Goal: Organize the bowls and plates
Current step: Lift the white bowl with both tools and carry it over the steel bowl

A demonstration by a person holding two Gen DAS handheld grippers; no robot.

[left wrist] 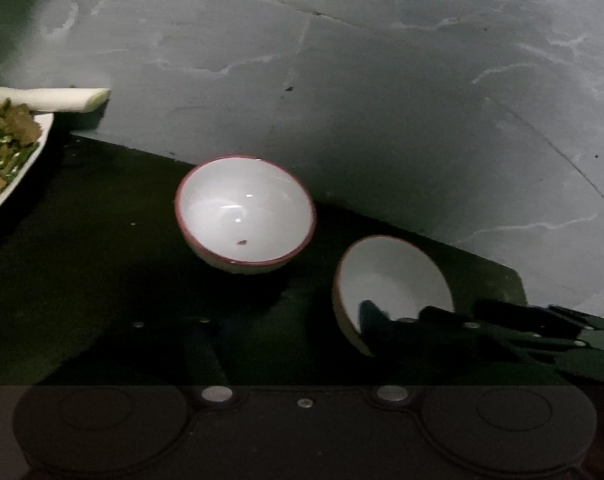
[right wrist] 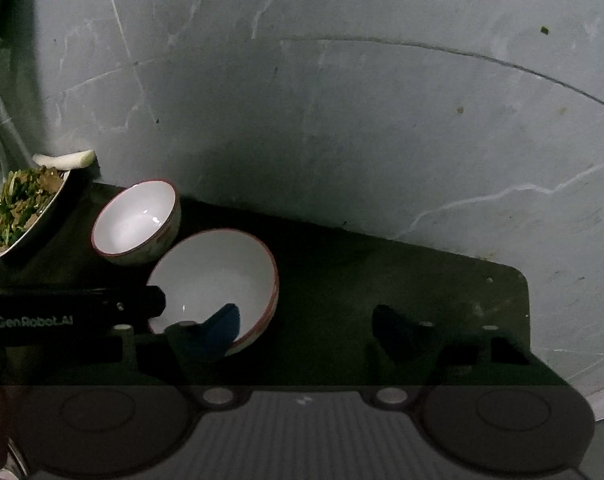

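- 2 white, red-rimmed bowls sit on the dark table (right wrist: 381,280).
- Near bowl (right wrist: 214,280): right gripper (right wrist: 305,328) straddles its wall, 1 finger (right wrist: 222,326) inside; pinch unconfirmed.
- Far bowl (right wrist: 136,220): just beyond the near bowl.
- Food plate (right wrist: 22,212): beyond the far bowl.
- Left gripper (right wrist: 74,312): beside the near bowl, state indeterminable.

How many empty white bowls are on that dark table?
2. One bowl sits next to the plate of food near the wall. The other bowl is closer to the camera, with a dark claw finger dipping inside its rim. None seem hidden.
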